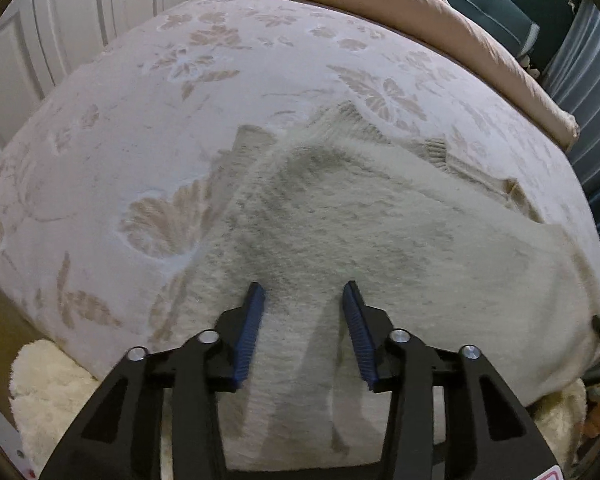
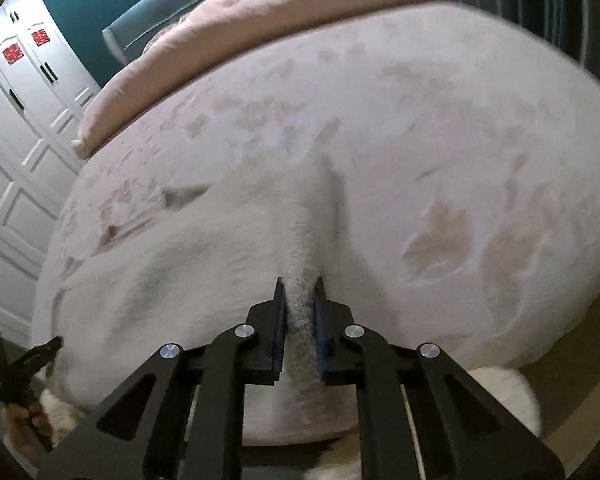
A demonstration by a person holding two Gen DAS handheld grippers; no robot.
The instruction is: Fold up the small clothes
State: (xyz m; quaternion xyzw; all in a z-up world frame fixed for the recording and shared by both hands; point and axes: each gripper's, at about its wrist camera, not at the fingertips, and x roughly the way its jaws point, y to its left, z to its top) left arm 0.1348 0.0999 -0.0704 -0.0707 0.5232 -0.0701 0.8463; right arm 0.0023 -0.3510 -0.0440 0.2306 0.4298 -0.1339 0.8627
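A cream knit sweater [image 1: 380, 240] lies spread on the bed, its ribbed edges toward the far side. My left gripper [image 1: 304, 292] is open just above the sweater's near part, its blue pads [image 1: 252, 332] apart with nothing between them. In the right wrist view the sweater [image 2: 180, 264] is white and blurred. My right gripper [image 2: 300, 288] is shut on a pinched ridge of the sweater's edge, which rises between the pads. The left gripper [image 2: 24, 364] shows at the lower left there, held in a hand.
The bed has a pale floral blanket [image 1: 180, 100] and a rolled pink duvet [image 1: 440, 12] along its far edge. White wardrobe doors [image 2: 16, 128] stand to one side. A fluffy cream rug [image 1: 52, 392] lies on the floor by the bed's near edge.
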